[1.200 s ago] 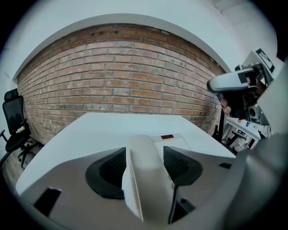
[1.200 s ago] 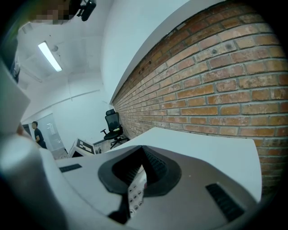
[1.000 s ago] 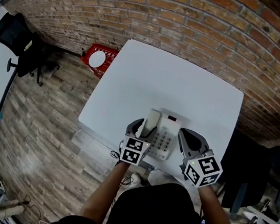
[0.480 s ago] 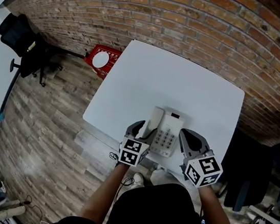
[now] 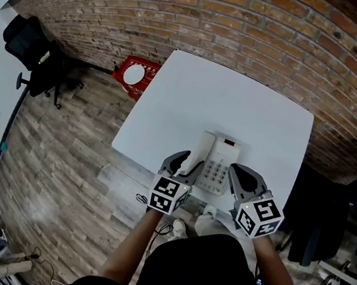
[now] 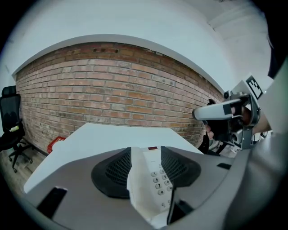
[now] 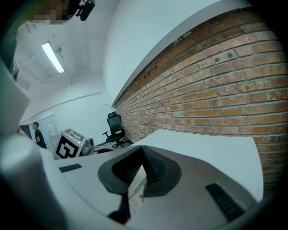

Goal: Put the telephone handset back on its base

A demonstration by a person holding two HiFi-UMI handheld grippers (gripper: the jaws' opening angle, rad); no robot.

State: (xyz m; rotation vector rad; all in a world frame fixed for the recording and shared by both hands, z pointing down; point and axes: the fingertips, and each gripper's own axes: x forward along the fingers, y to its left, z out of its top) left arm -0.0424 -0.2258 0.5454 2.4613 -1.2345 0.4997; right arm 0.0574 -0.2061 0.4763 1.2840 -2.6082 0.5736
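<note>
A white telephone base (image 5: 220, 164) with a keypad sits at the near edge of the white table (image 5: 224, 99). Its white handset (image 5: 201, 150) lies along the base's left side. My left gripper (image 5: 181, 162) reaches over the handset's near end and its jaws are closing. In the left gripper view the handset (image 6: 137, 179) and the keypad (image 6: 158, 179) show in the gap, and the pads are not pressed on either. My right gripper (image 5: 245, 175) hovers by the base's right near corner. Its pads (image 7: 155, 168) meet at the tips with nothing held.
A brick wall (image 5: 247, 30) runs behind the table. On the wooden floor to the left are a red stand (image 5: 135, 74) and a black office chair (image 5: 27, 45). A dark chair (image 5: 317, 211) stands right of the table. A person (image 7: 38, 134) stands far off.
The head view has shifted, so the table and phone sit a little higher and further right. Both grippers keep nearly the same place beside the phone.
</note>
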